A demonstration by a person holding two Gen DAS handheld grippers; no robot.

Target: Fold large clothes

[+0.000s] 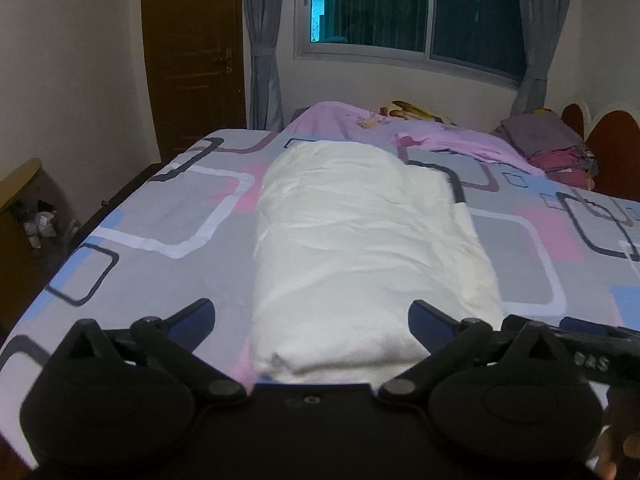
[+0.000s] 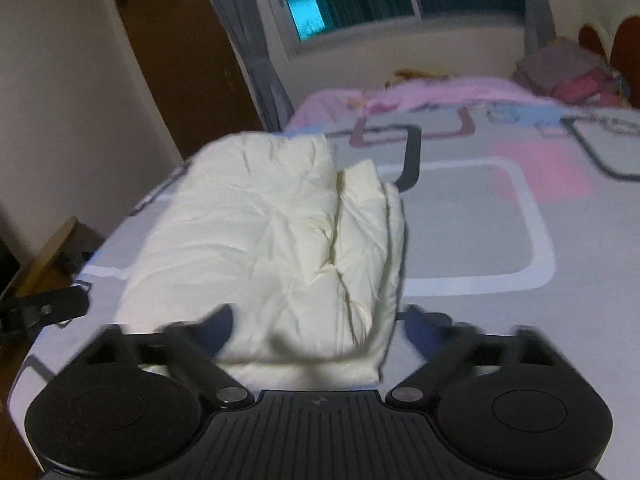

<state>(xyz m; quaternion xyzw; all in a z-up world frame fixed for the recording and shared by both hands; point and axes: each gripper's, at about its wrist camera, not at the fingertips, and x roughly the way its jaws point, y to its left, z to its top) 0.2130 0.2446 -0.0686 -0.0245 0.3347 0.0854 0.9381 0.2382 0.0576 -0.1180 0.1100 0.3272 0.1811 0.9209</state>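
Observation:
A white garment (image 1: 360,240) lies folded into a long thick strip on the patterned bed sheet (image 1: 168,216), running away from me. My left gripper (image 1: 312,316) is open, its fingers either side of the strip's near end, holding nothing. In the right wrist view the same white garment (image 2: 272,248) shows with stacked folded layers along its right edge. My right gripper (image 2: 320,316) is open over the near end, empty. The left gripper's finger (image 2: 44,312) shows at that view's left edge.
A pink blanket (image 1: 420,128) lies bunched at the far end of the bed. A pile of dark and red clothes (image 1: 556,148) sits at the far right by a red headboard (image 1: 612,160). A brown door (image 1: 192,52), window (image 1: 408,4) and a low shelf (image 1: 20,184) surround the bed.

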